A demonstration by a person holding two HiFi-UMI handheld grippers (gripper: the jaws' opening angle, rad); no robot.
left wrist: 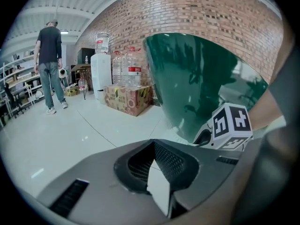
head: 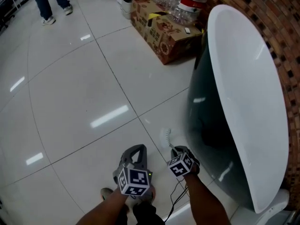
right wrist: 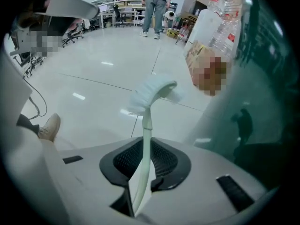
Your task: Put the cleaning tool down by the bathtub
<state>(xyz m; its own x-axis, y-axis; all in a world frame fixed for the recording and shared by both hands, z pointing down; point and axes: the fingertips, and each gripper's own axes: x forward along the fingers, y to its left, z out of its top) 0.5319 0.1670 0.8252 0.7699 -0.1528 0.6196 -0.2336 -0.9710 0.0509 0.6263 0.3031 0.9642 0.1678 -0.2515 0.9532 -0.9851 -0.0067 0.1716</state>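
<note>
The cleaning tool is a white brush [right wrist: 152, 90] with a slim pale handle. My right gripper [right wrist: 146, 142] is shut on that handle, and the bristle head sticks out ahead of the jaws. In the head view the brush head [head: 166, 136] hangs low over the white floor, just left of the bathtub [head: 243, 93], whose outside is dark green and inside white. The right gripper [head: 177, 150] points steeply down beside the tub wall [right wrist: 253, 102]. My left gripper [head: 135, 150] hovers to its left; its pads [left wrist: 171, 161] meet at the tips with nothing between them. The tub [left wrist: 197, 78] fills the left gripper view's right side.
A printed cardboard box [head: 161, 29] and large water bottles [head: 187, 3] stand against the brick wall beyond the tub. A person [head: 49, 3] stands far off at the top left. My shoe [right wrist: 49, 125] and a thin cable [head: 176, 198] lie near the grippers.
</note>
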